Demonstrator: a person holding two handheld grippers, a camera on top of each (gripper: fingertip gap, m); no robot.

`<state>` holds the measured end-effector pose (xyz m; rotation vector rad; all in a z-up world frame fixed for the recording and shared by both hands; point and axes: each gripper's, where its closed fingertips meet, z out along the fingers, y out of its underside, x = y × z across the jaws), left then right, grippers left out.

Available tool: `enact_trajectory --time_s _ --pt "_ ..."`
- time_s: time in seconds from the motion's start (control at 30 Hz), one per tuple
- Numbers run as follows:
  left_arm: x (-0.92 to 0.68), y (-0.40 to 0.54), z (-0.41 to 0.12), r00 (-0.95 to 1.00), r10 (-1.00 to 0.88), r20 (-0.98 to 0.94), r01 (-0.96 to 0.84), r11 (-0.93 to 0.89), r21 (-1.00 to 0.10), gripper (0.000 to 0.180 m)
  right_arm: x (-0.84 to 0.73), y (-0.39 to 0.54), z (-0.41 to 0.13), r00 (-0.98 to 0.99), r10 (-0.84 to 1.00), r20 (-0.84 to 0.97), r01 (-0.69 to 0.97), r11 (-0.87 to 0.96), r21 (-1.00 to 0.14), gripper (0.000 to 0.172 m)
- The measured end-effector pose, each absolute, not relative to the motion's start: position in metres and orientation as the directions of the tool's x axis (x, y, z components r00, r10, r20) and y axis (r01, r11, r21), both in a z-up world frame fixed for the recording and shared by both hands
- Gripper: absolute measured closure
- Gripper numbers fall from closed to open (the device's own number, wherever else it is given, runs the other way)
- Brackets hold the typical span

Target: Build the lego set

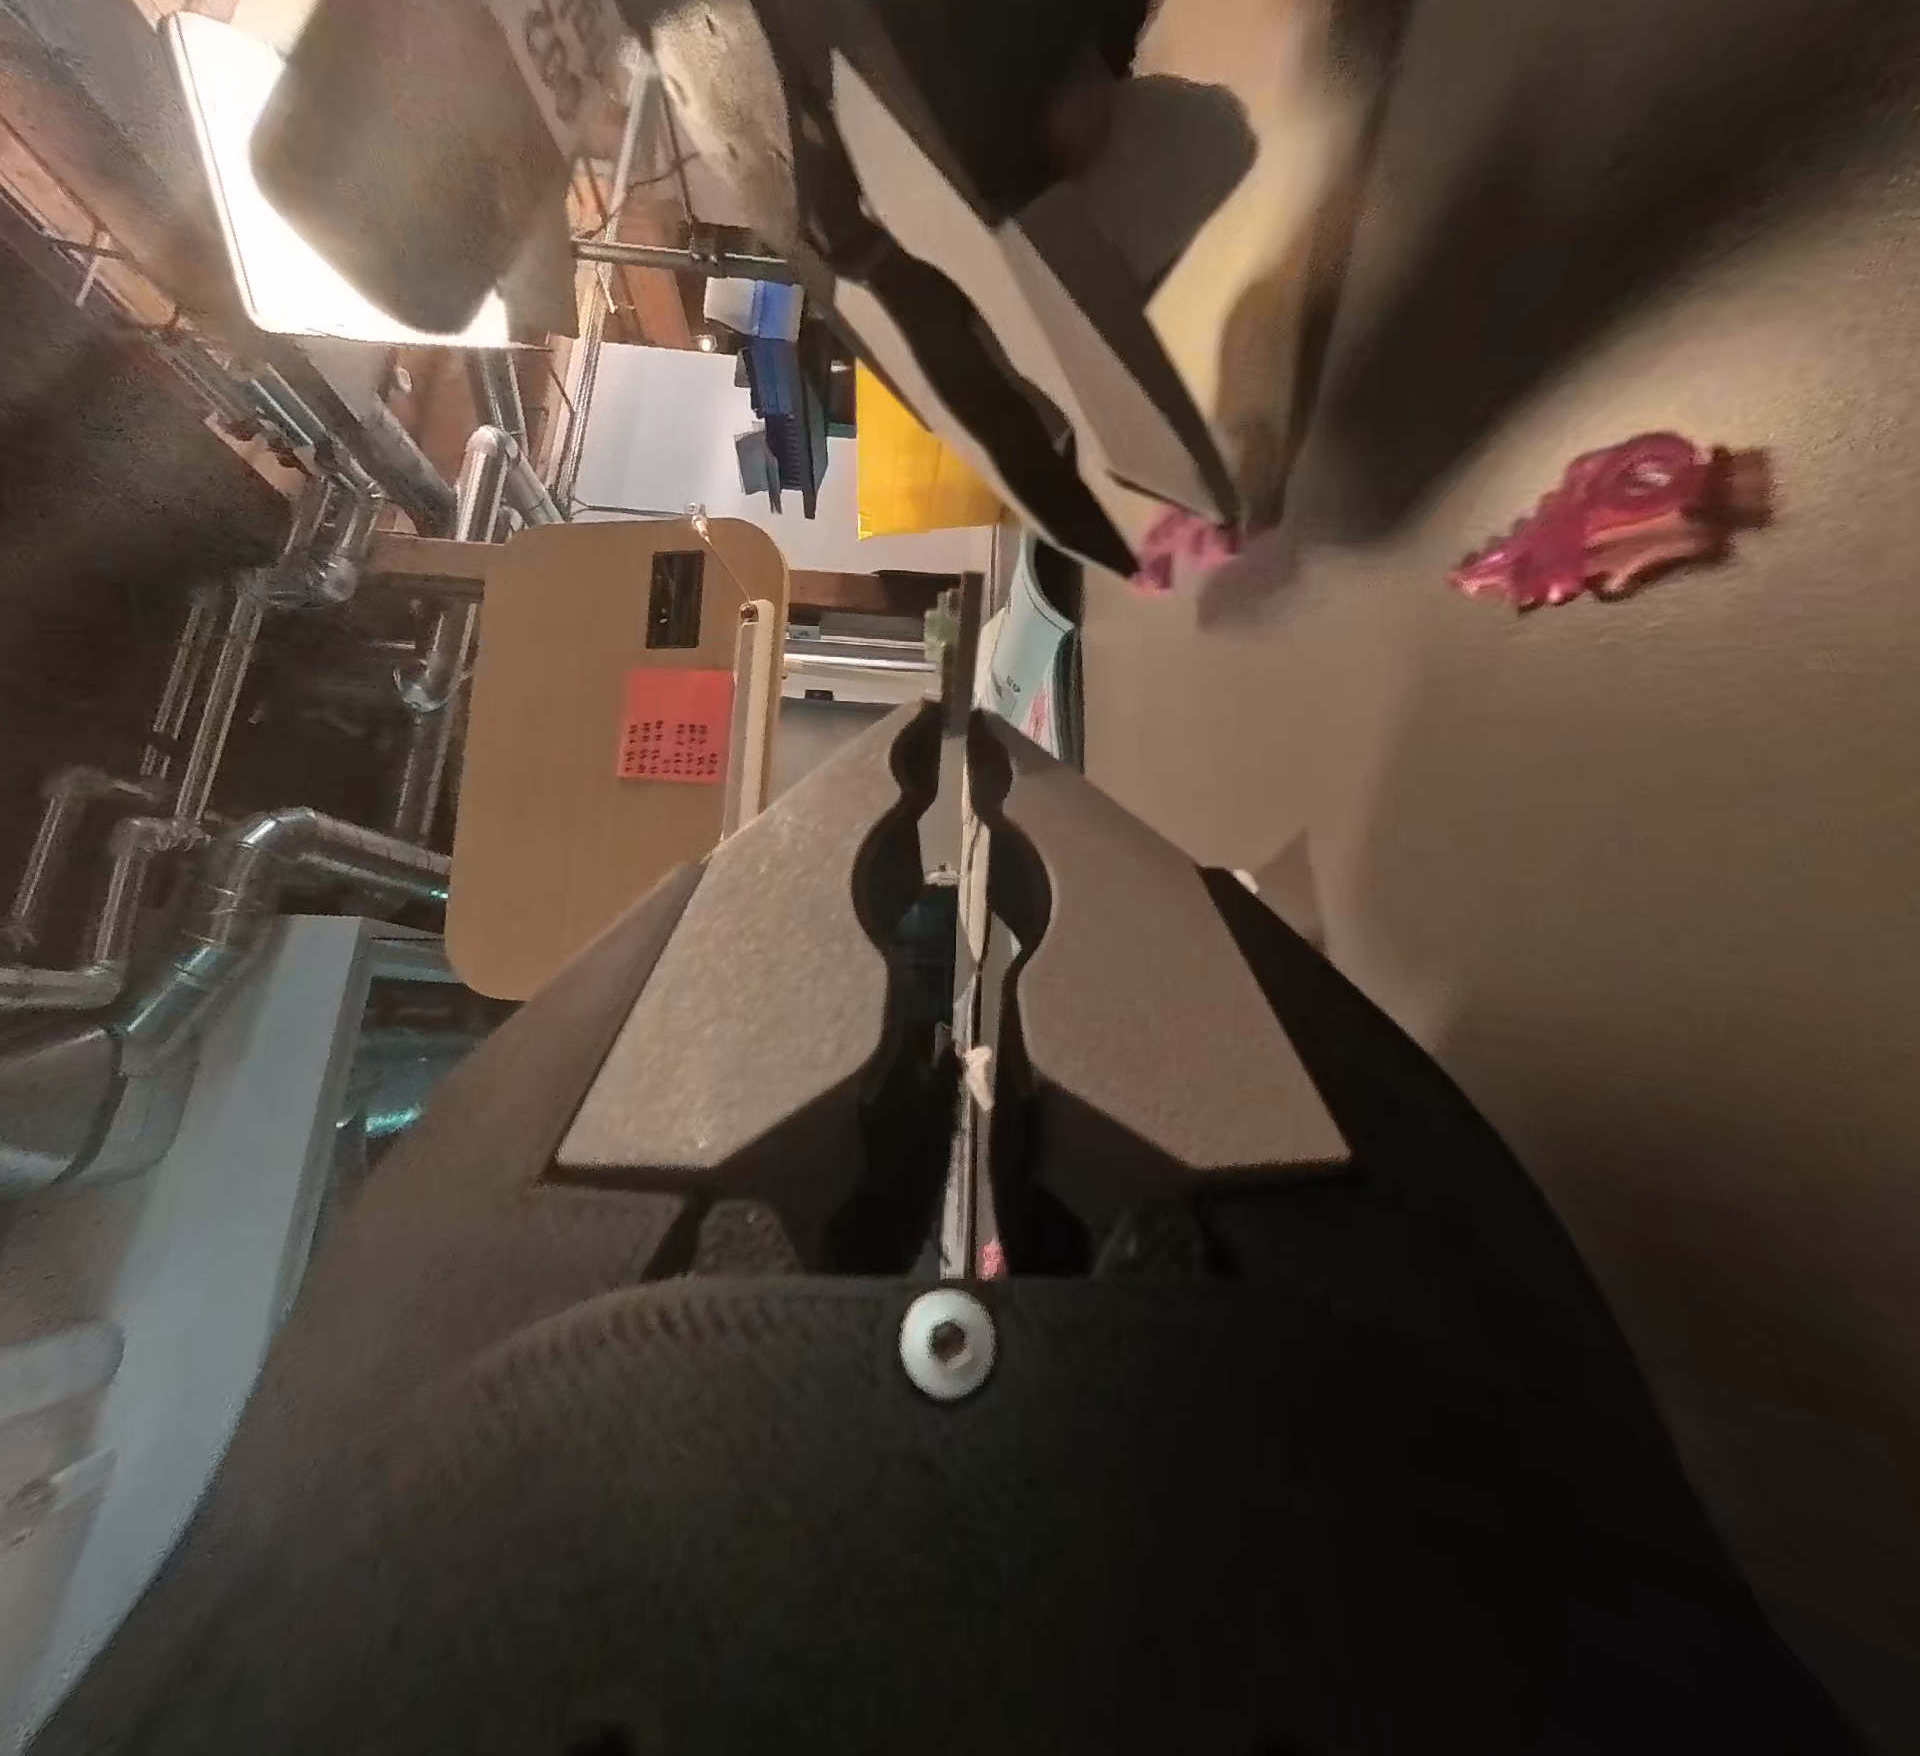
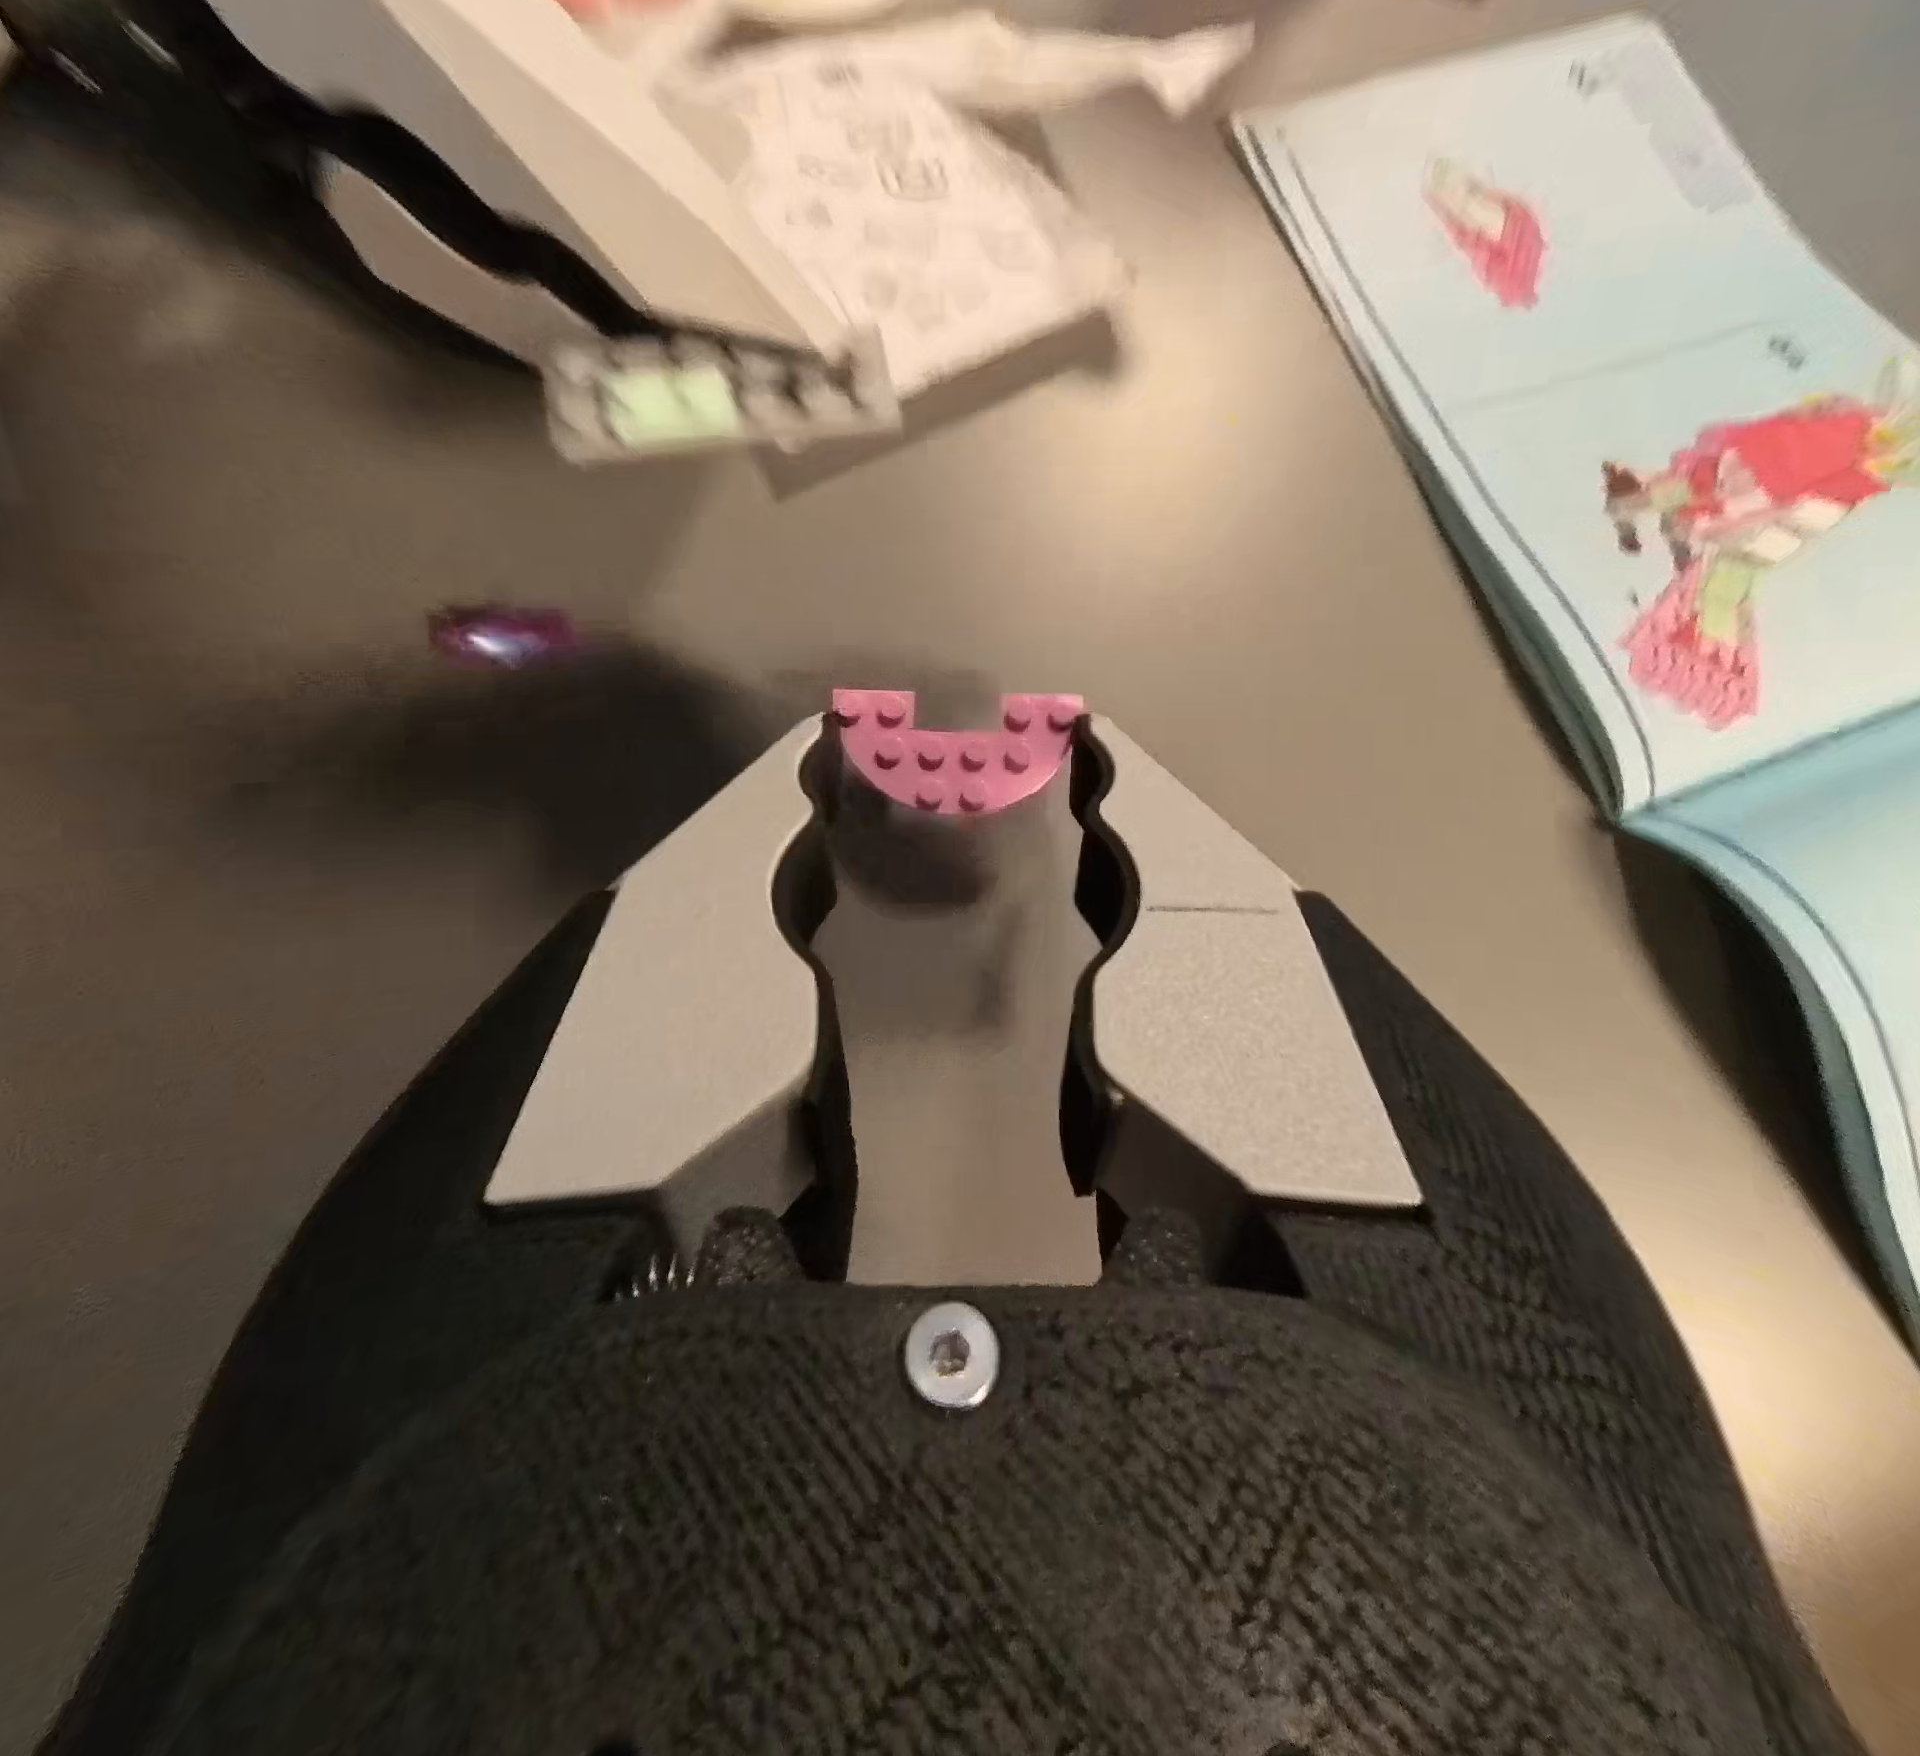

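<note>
right gripper fingers part-open, pinching a pink half-round studded plate; left gripper, rolled sideways, nearly closed on a thin grey studded plate.

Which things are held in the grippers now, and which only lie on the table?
Held:
- pink plate, in the right gripper
- grey plate, in the left gripper

Lying on the table:
- booklet
- purple piece
- paper sheet
</note>
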<state>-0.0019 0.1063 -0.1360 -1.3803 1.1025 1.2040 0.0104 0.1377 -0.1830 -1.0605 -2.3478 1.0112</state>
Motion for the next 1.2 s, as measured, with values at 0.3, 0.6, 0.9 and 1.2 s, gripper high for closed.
enact_trajectory --time_s 0.3,0.6,0.9,1.2 --pt "0.003 0.108 -0.129 0.131 -0.006 -0.991 -0.982 -0.142 -0.129 0.177 0.025 0.089 -0.112 -0.800 0.582 -0.143 0.400 0.341 -0.851 0.129" --pt "-0.001 0.107 -0.119 0.178 0.047 -0.983 -0.970 -0.162 -0.184 0.177 0.016 0.088 -0.110 -0.786 0.605 -0.126 0.449 0.419 -0.789 0.129" --pt "-0.003 0.107 -0.118 0.186 0.058 -0.981 -0.966 -0.174 -0.193 0.177 0.014 0.089 -0.109 -0.786 0.613 -0.082 0.459 0.489 -0.741 0.128" --pt "-0.003 0.107 -0.116 0.190 0.068 -0.979 -0.964 -0.173 -0.199 0.177 0.015 0.088 -0.109 -0.797 0.601 -0.063 0.466 0.546 -0.696 0.128"
